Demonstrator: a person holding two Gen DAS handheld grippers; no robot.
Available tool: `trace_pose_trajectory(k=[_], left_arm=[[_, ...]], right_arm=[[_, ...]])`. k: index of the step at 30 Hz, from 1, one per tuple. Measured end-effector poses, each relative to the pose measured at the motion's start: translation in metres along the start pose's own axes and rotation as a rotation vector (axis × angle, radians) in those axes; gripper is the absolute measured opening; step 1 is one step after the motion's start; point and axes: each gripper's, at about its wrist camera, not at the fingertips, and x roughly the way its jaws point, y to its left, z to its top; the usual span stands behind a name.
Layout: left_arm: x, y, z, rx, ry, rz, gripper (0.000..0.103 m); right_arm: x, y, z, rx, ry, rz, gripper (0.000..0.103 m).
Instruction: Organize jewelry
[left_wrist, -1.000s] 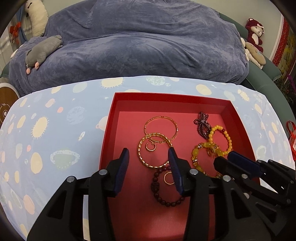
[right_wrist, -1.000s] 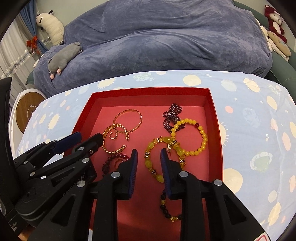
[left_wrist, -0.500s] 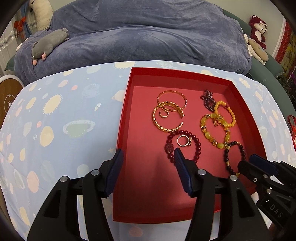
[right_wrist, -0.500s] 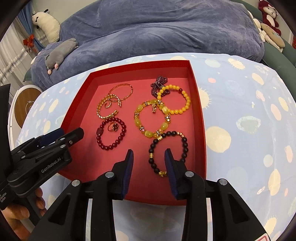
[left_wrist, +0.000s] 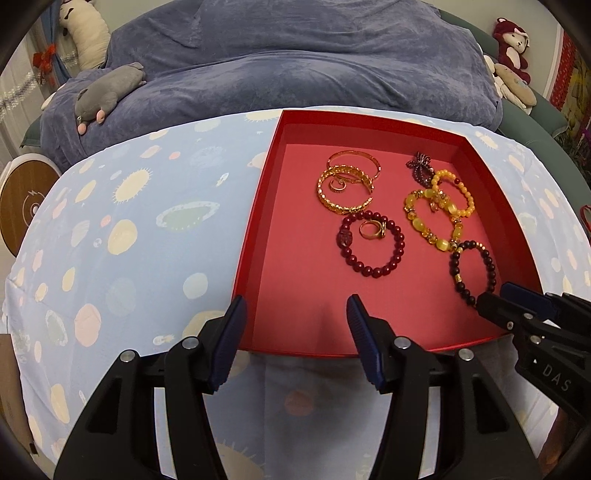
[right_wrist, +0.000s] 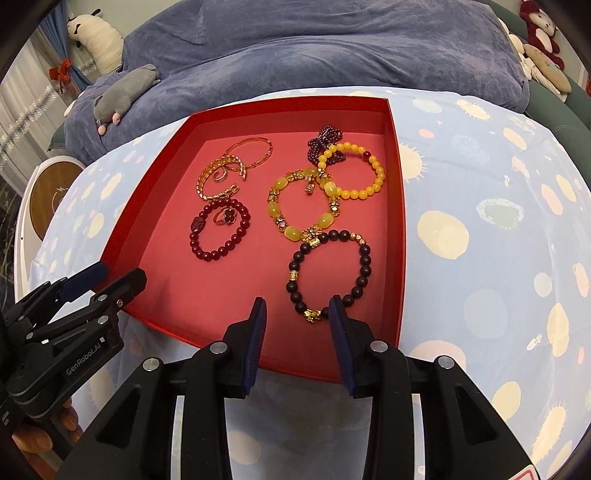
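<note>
Pulling back from the red tray (right_wrist: 395, 155), both the left gripper (left_wrist: 295, 308) and right gripper (right_wrist: 297, 308) gape empty; bracelets (right_wrist: 328, 271) lie inside, on a spotted blue tablecloth (left_wrist: 110, 229) before a blue sofa (left_wrist: 295, 66).

bed: blue planet-print sheet (left_wrist: 110, 206) | behind: grey-blue beanbag (left_wrist: 295, 66) | plush toys (left_wrist: 511, 40)

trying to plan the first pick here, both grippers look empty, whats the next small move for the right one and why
Probably ease the right gripper forward and down onto the near arc of the black bead bracelet. Its jaws are open and empty, that bracelet lies closest, partly between the fingers, and mostly apart from the others in the red tray. The left gripper, also open, sits at the tray's near left corner.
</note>
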Motion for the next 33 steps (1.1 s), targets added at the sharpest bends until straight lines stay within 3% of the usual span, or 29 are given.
trace_pose_trajectory(k=[9,14,22,24,28,33], left_arm=[[-0.023,0.003,-0.034,-0.027,0.005,0.016,0.053],[-0.030,0.006,-0.035,-0.064,0.012,0.014,0.055],[-0.064,-0.004,-0.024,-0.065,-0.053,0.018,0.056],[-0.071,-0.006,-0.022,-0.070,-0.055,0.023,0.059],[-0.086,-0.005,-0.024,-0.090,-0.072,0.027,0.074],[-0.097,-0.005,-0.027,-0.097,-0.081,0.021,0.077]], right_arm=[[-0.008,0.008,-0.021,-0.031,0.012,-0.013,0.035],[-0.015,0.012,-0.025,-0.010,0.023,-0.025,0.035],[-0.065,0.031,-0.024,-0.002,-0.080,-0.060,0.040],[-0.076,0.034,-0.028,-0.007,-0.102,-0.086,0.041],[-0.092,0.038,-0.036,-0.024,-0.125,-0.126,0.052],[-0.105,0.034,-0.043,0.018,-0.130,-0.130,0.058]])
